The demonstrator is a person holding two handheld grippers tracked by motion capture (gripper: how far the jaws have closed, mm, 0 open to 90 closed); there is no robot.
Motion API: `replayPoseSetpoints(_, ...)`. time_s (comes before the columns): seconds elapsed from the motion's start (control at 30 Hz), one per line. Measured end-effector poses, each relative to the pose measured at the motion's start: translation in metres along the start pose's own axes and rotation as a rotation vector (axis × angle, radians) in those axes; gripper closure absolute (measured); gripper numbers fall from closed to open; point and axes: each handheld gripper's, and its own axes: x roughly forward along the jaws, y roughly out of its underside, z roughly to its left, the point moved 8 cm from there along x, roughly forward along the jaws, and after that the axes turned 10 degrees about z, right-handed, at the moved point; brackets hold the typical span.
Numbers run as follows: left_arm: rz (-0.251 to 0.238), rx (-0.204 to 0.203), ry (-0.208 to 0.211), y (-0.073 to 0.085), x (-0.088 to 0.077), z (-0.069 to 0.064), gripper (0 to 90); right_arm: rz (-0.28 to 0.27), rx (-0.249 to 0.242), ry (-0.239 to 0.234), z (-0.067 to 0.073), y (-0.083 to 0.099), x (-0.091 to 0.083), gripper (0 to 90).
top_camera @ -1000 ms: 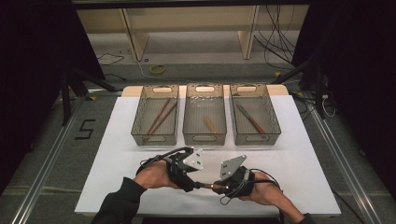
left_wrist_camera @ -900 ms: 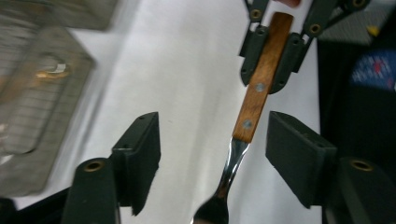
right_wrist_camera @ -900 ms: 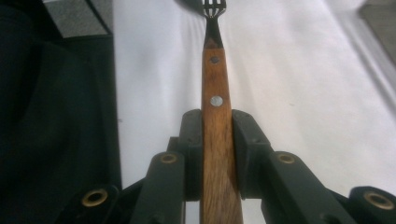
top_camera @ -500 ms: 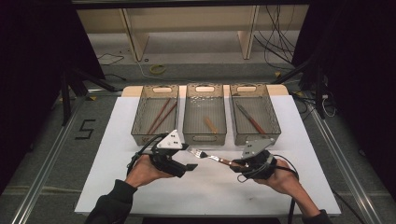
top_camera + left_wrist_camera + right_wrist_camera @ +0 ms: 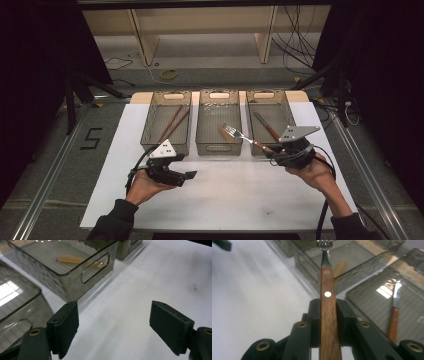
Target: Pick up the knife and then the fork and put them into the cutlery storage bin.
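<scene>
A fork (image 5: pixel 245 138) with a brown wooden handle is clamped in my right gripper (image 5: pixel 273 154), at the right of the white mat. Its tines hang over the near end of the middle tray (image 5: pixel 218 148). In the right gripper view the fork (image 5: pixel 327 287) runs straight up between the pads, which press on its handle. My left gripper (image 5: pixel 189 175) is low over the mat's left half. Its jaws have just been opening, and in the left gripper view the left gripper (image 5: pixel 113 325) stands wide with nothing between the pads.
Three clear trays stand side by side at the mat's far edge. The left tray (image 5: pixel 150 141) holds chopsticks (image 5: pixel 173 122), the middle one a pale wooden utensil (image 5: pixel 72 259), the right tray (image 5: pixel 286 114) a wooden-handled knife (image 5: pixel 394 315). White mat (image 5: pixel 230 200) lies open toward the near edge.
The two grippers have drawn apart from the middle. My right gripper rose and went right and away with the fork, its tines now over the middle tray. My left gripper drew back left.
</scene>
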Motion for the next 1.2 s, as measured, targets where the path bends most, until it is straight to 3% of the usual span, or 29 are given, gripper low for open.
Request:
replayPoseSetpoints(0.27,-0.037,-0.053,-0.011,0.011,-0.007,0.006,22.8,-0.031,0.065,0.063,-0.030,-0.013,-0.006,76.1)
replayPoseSetpoints(0.67,-0.071,-0.109,-0.022,0.027,-0.013,0.010,21.8,0.007,0.190,0.167,-0.086,-0.020,0.003,76.0)
replayPoseSetpoints(0.87,-0.082,-0.122,-0.021,0.031,-0.015,0.007,20.9,0.044,0.249,0.201,-0.105,-0.019,0.018,76.0)
replayPoseSetpoints(1.2,-0.094,-0.146,-0.027,0.034,-0.016,0.008,19.8,0.085,0.292,0.224,-0.115,-0.017,0.035,76.0)
